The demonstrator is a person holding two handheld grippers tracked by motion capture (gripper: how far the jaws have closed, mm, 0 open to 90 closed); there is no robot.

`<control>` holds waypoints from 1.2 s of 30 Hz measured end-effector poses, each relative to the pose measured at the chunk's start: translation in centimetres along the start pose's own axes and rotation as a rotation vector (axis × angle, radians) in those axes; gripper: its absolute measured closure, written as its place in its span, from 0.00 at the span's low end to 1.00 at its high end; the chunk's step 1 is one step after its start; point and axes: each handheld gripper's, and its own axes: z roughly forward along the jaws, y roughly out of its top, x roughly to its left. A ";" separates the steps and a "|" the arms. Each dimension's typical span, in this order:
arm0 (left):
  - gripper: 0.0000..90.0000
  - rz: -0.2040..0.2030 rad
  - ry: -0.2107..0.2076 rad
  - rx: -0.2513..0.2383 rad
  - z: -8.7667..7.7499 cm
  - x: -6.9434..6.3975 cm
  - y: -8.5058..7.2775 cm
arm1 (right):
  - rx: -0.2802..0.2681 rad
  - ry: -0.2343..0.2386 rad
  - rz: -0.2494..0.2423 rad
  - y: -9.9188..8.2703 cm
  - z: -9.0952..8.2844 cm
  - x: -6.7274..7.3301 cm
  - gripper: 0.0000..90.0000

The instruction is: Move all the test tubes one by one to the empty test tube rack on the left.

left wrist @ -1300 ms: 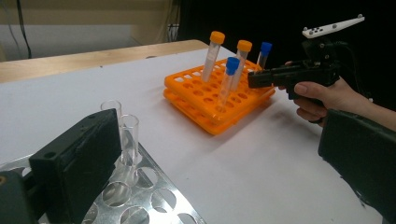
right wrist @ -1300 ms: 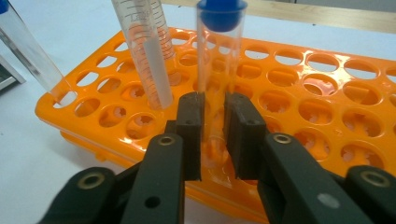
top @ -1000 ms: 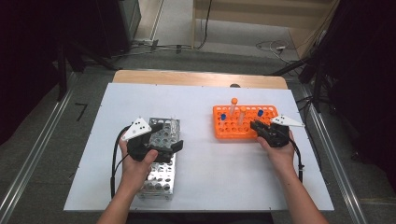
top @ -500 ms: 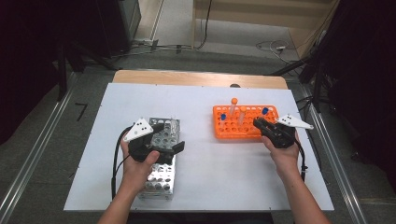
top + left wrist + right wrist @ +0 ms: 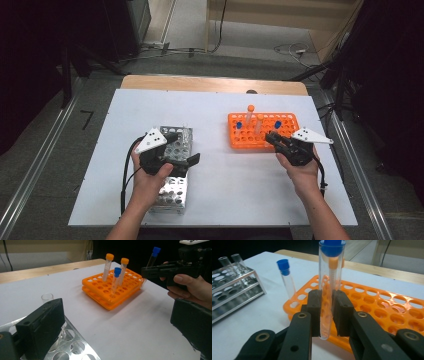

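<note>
My right gripper is shut on a clear test tube with a blue cap, which it holds upright above the near edge of the orange rack. In the high view this gripper is at the rack's front right. A second blue-capped tube and two orange-capped tubes stand in the rack. My left gripper is open above the metal rack, its jaws wide apart with nothing between them.
An uncapped glass tube stands in the metal rack's far end. The white table top lies between the two racks. A wooden strip runs along the table's far edge.
My right gripper has risen and drifted slightly right with the blue-capped tube in it. The left gripper has stayed where it was.
</note>
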 end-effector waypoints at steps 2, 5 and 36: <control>0.00 0.004 -0.003 0.001 0.0 -0.1 0.0 | 0.003 0.012 -0.005 0.0 -0.1 0.5 0.83; 0.00 0.003 -0.008 0.000 0.1 -0.2 0.0 | 0.009 0.029 -0.014 0.0 -0.3 1.3 0.83; 0.07 0.040 -0.100 0.022 1.1 -2.6 0.4 | 0.056 0.185 -0.173 -0.3 1.2 9.2 0.83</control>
